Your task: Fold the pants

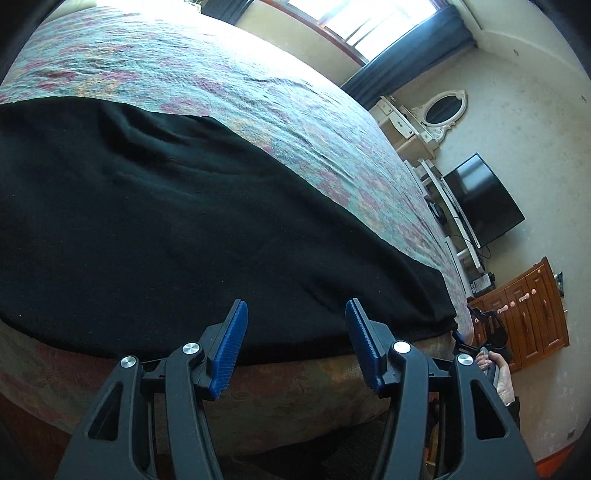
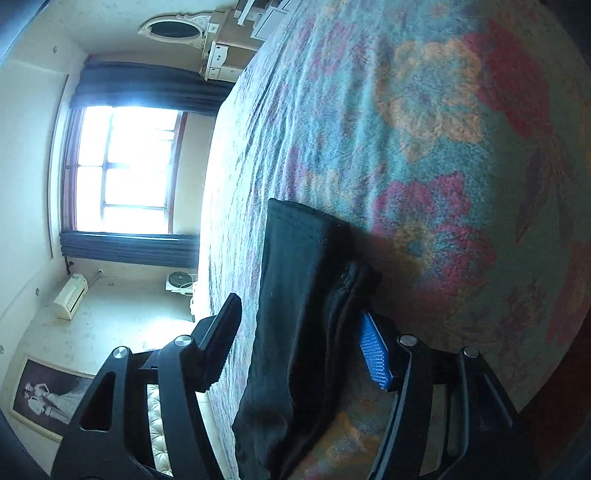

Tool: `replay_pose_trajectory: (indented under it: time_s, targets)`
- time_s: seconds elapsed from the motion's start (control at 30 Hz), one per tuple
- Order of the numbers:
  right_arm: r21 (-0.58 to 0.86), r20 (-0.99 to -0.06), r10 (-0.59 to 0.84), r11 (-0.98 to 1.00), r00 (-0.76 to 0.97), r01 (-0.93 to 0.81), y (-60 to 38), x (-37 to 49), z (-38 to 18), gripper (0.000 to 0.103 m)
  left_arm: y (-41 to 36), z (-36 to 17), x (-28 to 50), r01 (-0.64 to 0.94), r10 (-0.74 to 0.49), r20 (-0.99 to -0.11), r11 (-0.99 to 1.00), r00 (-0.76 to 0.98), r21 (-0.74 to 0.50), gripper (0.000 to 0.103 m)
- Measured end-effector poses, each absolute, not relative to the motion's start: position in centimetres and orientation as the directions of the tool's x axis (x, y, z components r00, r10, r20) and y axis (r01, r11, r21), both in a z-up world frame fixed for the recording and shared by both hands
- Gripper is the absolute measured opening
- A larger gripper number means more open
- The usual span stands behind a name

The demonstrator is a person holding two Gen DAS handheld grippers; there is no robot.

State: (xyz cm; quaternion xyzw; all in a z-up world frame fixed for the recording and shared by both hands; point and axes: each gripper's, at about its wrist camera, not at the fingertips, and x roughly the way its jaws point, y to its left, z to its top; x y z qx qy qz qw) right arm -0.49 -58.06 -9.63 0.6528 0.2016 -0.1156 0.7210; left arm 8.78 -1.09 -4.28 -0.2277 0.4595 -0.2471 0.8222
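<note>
Black pants (image 1: 155,221) lie spread flat along the near edge of a bed with a floral teal and pink cover (image 1: 258,92). My left gripper (image 1: 295,325) is open and empty, its blue pads just above the pants' near edge. In the right wrist view the pants' end (image 2: 306,295) lies between the jaws of my right gripper (image 2: 301,321), which is open around the fabric and does not pinch it. The right gripper also shows in the left wrist view (image 1: 480,332) at the pants' right end, held by a hand.
The bed cover (image 2: 424,129) fills most of the right wrist view. A window with dark curtains (image 1: 369,22), a white dresser with an oval mirror (image 1: 439,110), a black TV (image 1: 480,199) and a wooden cabinet (image 1: 528,310) stand beyond the bed.
</note>
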Motion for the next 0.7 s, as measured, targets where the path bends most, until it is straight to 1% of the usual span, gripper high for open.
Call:
replay_pose_trajectory:
  time_s: [0.07, 0.1, 0.13, 0.17, 0.2, 0.27, 0.33, 0.4, 0.47, 0.5, 0.53, 0.57, 0.6, 0.67, 0.7]
  targets:
    - [0.878, -0.474, 0.135, 0.149, 0.870, 0.455, -58.1, 0.6, -9.6, 0.061, -1.3, -4.2, 8.6, 0.193, -0.611, -0.644, 0.777, 0.461, -0.599, 0.055]
    - [0.870, -0.490, 0.165, 0.160, 0.856, 0.467, -58.1, 1.1, -9.8, 0.059, -1.2, -4.3, 8.6, 0.186, -0.612, -0.642, 0.775, 0.463, -0.605, 0.055]
    - [0.866, -0.495, 0.178, 0.174, 0.850, 0.468, -58.1, 1.4, -9.9, 0.031, -0.9, -4.4, 8.6, 0.175, -0.613, -0.639, 0.771, 0.465, -0.612, 0.055]
    - [0.864, -0.496, 0.180, 0.201, 0.849, 0.462, -58.3, 1.7, -9.8, 0.011, -0.5, -4.6, 8.4, 0.162, -0.612, -0.638, 0.769, 0.468, -0.618, 0.055]
    - [0.864, -0.486, 0.175, 0.245, 0.856, 0.440, -58.6, 1.9, -9.4, 0.009, -0.2, -4.7, 8.3, 0.149, -0.611, -0.637, 0.766, 0.471, -0.625, 0.055]
    - [0.830, -0.505, 0.150, 0.353, 0.850, 0.431, -58.5, 1.9, -8.1, 0.009, 0.1, -5.0, 8.0, 0.137, -0.613, -0.633, 0.761, 0.474, -0.634, 0.055]
    - [0.814, -0.514, 0.155, 0.399, 0.844, 0.423, -58.7, 1.9, -8.4, 0.010, 0.4, -5.3, 7.9, 0.133, -0.607, -0.638, 0.766, 0.474, -0.629, 0.055]
    - [0.808, -0.545, 0.157, 0.361, 0.823, 0.466, -59.0, 0.4, -10.7, 0.012, 0.2, -5.7, 7.8, 0.122, -0.604, -0.647, 0.767, 0.465, -0.629, 0.055]
    - [0.840, -0.514, 0.126, 0.275, 0.849, 0.468, -59.5, -1.6, -11.6, 0.017, -0.6, -5.6, 7.8, 0.119, -0.616, -0.645, 0.758, 0.452, -0.641, 0.055]
    - [0.831, -0.524, 0.083, 0.268, 0.848, 0.487, -59.8, -2.4, -11.3, 0.022, -1.4, -5.4, 7.9, 0.126, -0.631, -0.635, 0.746, 0.446, -0.654, 0.055]
    - [0.813, -0.538, 0.038, 0.286, 0.842, 0.507, -59.7, -3.2, -10.5, 0.030, -2.1, -5.2, 7.8, 0.133, -0.650, -0.620, 0.729, 0.439, -0.671, 0.055]
    - [0.802, -0.537, 0.012, 0.318, 0.844, 0.505, -59.4, -3.7, -9.5, 0.036, -3.0, -5.2, 7.8, 0.136, -0.673, -0.604, 0.708, 0.427, -0.693, 0.055]
    - [0.799, -0.523, 0.012, 0.355, 0.852, 0.485, -59.0, -3.8, -8.4, 0.044, -3.9, -5.2, 7.8, 0.136, -0.697, -0.587, 0.684, 0.412, -0.717, 0.055]
    - [0.812, -0.486, 0.054, 0.396, 0.872, 0.428, -57.9, -3.6, -6.7, 0.051, -5.8, -5.5, 8.0, 0.129, -0.741, -0.550, 0.634, 0.386, -0.762, 0.055]
    - [0.828, -0.463, 0.093, 0.399, 0.881, 0.393, -57.6, -3.2, -6.2, 0.056, -7.1, -5.7, 8.2, 0.125, -0.759, -0.534, 0.611, 0.373, -0.782, 0.055]
